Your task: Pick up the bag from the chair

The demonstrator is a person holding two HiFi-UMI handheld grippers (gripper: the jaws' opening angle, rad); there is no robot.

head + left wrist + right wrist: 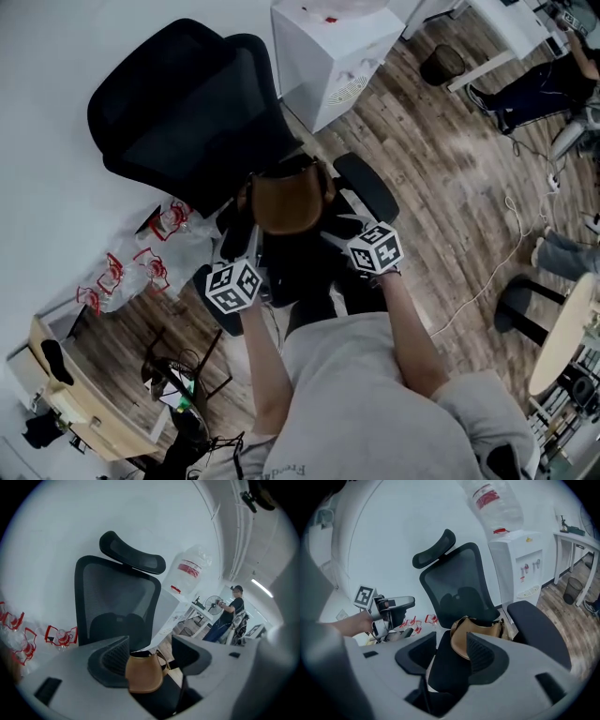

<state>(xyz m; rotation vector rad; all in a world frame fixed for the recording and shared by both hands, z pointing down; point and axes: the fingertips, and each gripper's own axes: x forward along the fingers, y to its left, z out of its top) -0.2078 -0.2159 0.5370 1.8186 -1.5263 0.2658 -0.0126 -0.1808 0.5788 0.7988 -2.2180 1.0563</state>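
Note:
A tan leather bag (286, 202) sits on the seat of a black mesh office chair (187, 112). Both grippers hover just in front of it, short of touching. My left gripper (236, 246) is at the bag's left side, my right gripper (340, 228) at its right. In the left gripper view the left gripper (149, 656) stands wide open and the bag (143, 672) shows in the gap beyond the jaws. In the right gripper view the right gripper (452, 656) is open over the black seat (445, 667), with the bag (480, 626) behind its right jaw.
A white water dispenser (328, 56) stands right of the chair. The chair's right armrest (367, 186) lies beside the bag. Red-and-clear plastic items (141, 258) litter the floor by the wall. A person (229, 613) works at a far desk. A cable (487, 272) crosses the wood floor.

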